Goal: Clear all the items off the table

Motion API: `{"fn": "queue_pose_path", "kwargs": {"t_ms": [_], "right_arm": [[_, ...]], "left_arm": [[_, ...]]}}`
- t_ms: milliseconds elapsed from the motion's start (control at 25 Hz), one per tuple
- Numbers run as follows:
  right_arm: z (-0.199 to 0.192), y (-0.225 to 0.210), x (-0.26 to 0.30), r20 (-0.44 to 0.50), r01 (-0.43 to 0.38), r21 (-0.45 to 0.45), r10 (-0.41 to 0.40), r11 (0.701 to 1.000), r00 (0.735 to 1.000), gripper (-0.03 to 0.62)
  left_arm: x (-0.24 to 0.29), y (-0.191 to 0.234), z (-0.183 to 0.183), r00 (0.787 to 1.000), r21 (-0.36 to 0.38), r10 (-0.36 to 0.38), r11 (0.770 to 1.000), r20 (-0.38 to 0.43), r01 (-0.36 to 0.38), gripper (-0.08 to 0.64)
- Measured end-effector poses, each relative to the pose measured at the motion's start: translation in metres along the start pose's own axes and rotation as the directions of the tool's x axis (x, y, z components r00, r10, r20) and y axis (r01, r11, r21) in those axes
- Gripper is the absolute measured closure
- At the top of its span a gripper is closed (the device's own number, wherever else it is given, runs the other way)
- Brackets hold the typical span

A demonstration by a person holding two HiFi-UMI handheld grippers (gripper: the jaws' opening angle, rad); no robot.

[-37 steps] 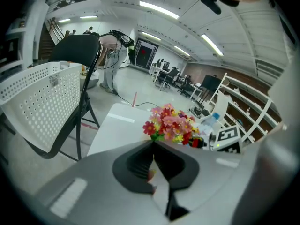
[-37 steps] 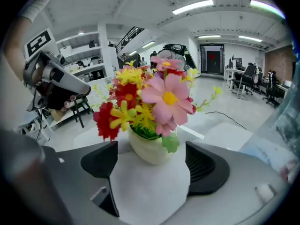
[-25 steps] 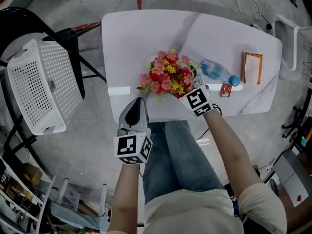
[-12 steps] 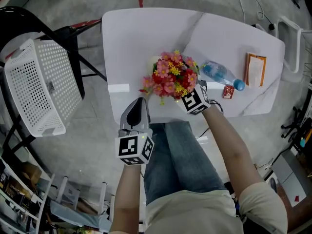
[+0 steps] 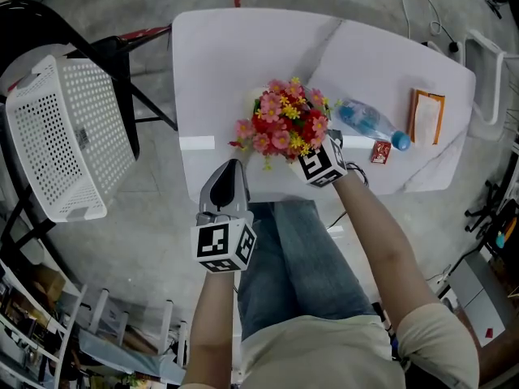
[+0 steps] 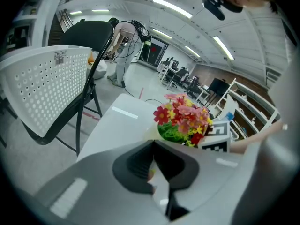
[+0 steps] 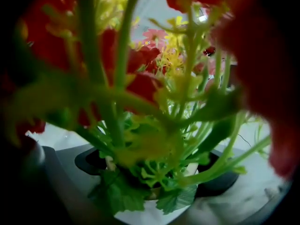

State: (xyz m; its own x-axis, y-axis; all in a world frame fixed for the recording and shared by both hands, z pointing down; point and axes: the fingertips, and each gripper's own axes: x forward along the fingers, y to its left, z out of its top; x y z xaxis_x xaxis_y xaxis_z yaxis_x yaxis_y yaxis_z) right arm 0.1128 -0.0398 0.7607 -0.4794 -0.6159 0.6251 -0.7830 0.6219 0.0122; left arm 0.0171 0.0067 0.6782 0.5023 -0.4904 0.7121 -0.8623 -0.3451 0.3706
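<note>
White marble-look table fills the ground ahead of both grippers. Its near edge lies right under the tips of the left gripper, and its widest bare stretch runs ahead and to the left of the right gripper.

Well off to the left of the left jaws, past the table's left edge, a white perforated plastic basket sits tilted on a black folding chair. Inside it only its own holed floor and a small label show.

A bunch of red, pink and yellow artificial flowers stands close to the near edge. In the right gripper view the right gripper has its two dark pads closed on the green stems at the base of the flowers.

The left gripper is pinched fully together on nothing, with the flowers ahead and to its right.

Just right of the right jaws lies a clear plastic bottle with a blue cap. Past it an orange-and-white flat packet rests near the table's right edge. A small red sachet lies just beside the bottle's cap end.
</note>
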Motion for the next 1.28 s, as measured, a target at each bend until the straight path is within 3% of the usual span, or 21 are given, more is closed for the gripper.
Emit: {"fn": "queue_pose_path", "kwargs": {"t_ms": [320,680,920,1280], "right_arm": [[0.000,0.001,0.001,-0.051,0.028,0.035,-0.026,0.999,0.998,0.031],[-0.019,-0.007,-0.023,-0.096,0.148,0.208,-0.131,0.967,0.987,0.032],[-0.015,-0.001,-0.040,-0.105,0.168,0.220,-0.148,0.961,0.983,0.031],[0.026,0.011,-0.068,-0.063,0.196,0.224,-0.187,0.955,0.980,0.031]], "left_arm": [[-0.009,-0.003,0.003,1.000,0.001,0.000,1.000,0.015,0.000,0.551],[-0.024,-0.004,-0.003,0.999,0.003,-0.002,1.000,0.038,0.002,0.551],[-0.039,-0.009,-0.003,0.999,0.014,-0.007,1.000,0.047,0.007,0.551],[-0.070,-0.024,0.012,0.997,0.053,-0.024,0.998,0.072,0.020,0.551]]}}
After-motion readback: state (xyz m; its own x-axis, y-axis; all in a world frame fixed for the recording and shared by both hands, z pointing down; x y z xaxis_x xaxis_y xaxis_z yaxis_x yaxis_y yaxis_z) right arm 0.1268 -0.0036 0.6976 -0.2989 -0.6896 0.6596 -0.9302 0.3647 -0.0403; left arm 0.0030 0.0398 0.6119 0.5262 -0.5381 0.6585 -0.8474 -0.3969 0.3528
